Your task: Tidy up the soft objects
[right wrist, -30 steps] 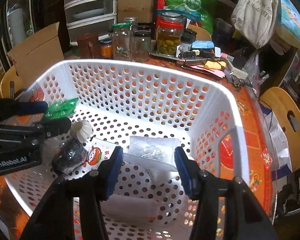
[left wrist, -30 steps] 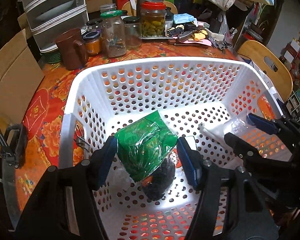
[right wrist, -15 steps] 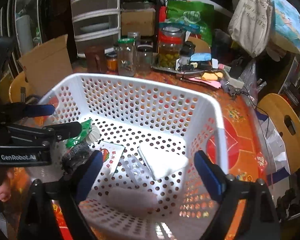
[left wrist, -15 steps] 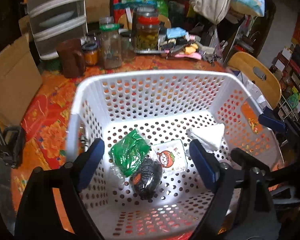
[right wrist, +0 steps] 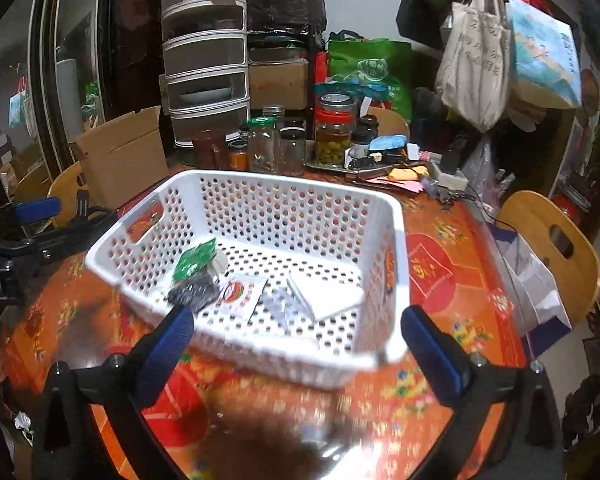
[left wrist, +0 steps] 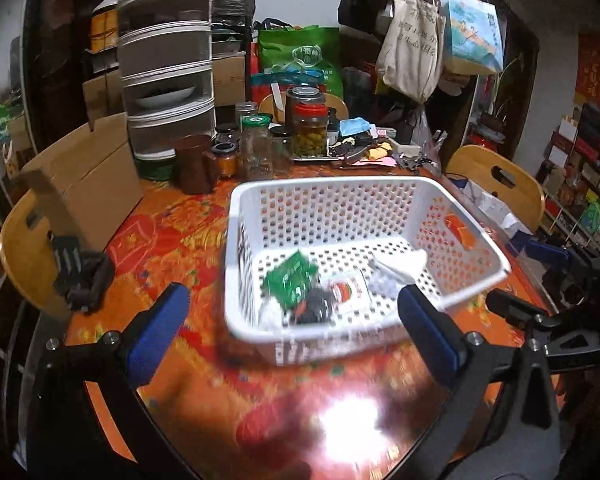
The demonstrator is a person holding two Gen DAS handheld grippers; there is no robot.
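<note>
A round desk (left wrist: 168, 236) fills the middle of this crowded room, covered with an orange and red flowered cloth under a shiny layer that reflects a bright lamp near the front edge. On it stands a white basket (left wrist: 456, 296) with many round holes in its walls and floor.

The soft things all lie inside the basket, on its floor. A green packet (left wrist: 290, 276) rests toward the left wall, with a dark bundle (left wrist: 314, 308) touching it at the front. Just beside them lies a flat sachet with a red picture (left wrist: 348, 290), then a crinkled clear bag (right wrist: 278, 300), and a white folded pad (right wrist: 326, 294) toward the right wall.

The left gripper (left wrist: 292, 324) is above the desk in front of the basket, its blue-padded fingers (left wrist: 158, 332) spread wide, with nothing between them. The right gripper (right wrist: 298, 340) is in the same state, its fingers (right wrist: 434, 354) far apart and empty, with the near wall of the basket seen between them.

Behind the basket stands a group of glass jars (left wrist: 260, 148), one with a red lid and green contents (left wrist: 310, 132), and a brown mug (left wrist: 194, 164). An open cardboard box (left wrist: 88, 184) sits at the left, next to a tall grey drawer tower (left wrist: 166, 64). A green shopping bag (left wrist: 300, 58) stands at the back, cloth bags (left wrist: 412, 48) hang higher on the right, and wooden chairs (left wrist: 496, 188) stand around the desk.
</note>
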